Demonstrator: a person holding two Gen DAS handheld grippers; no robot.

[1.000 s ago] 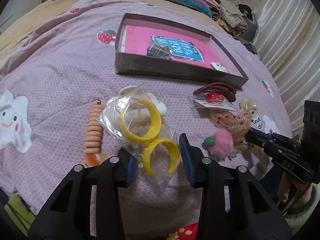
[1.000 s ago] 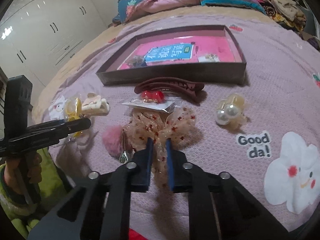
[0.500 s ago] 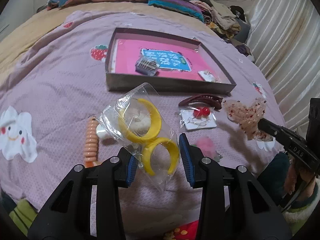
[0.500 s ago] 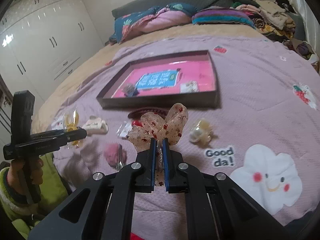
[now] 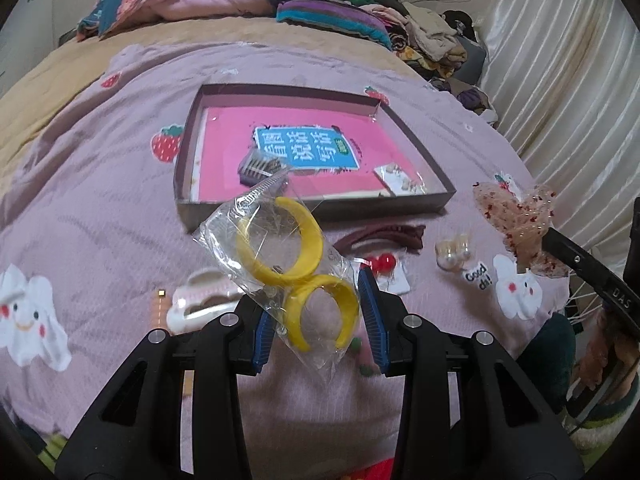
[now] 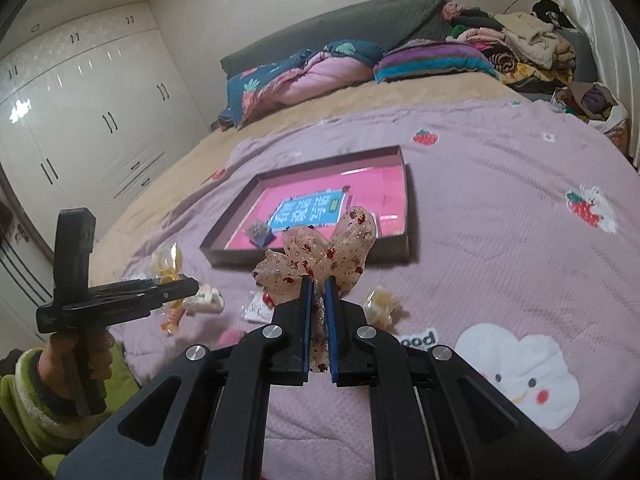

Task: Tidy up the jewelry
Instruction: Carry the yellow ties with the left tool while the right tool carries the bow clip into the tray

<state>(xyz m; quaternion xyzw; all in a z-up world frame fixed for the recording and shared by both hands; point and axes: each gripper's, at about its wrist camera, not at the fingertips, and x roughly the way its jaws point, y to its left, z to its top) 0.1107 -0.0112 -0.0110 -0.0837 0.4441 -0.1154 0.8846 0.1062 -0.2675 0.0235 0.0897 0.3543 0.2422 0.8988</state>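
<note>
While both grippers were lifted clear of the bedspread, each carried one piece of jewelry. The left gripper was clamped on a clear bag of yellow hoops, its pads pressing the lower hoop through the plastic, with the upper hoop and the bag's sealed top standing free above the fingertips. The right gripper was clenched on a sheer bow with red flecks, its loops fanning out above the pads and a tail hanging between the fingers. The shallow box with the pink lining lay just beyond both loads, toward the far side of the bed; a small comb clip sat at its near left and a card of earrings at its near right. Still loose on the bedspread, near to the box's front wall: a dark red claw clip, red bead earrings on a card, a pearl clip, a white claw clip. Judgement: step in hand was the carry to the box. To do it well, each load should clear the near wall before lowering, and land on bare pink lining away from the comb clip and card. The slack bag could snag on the rim; release low, one gripper at a time.
</note>
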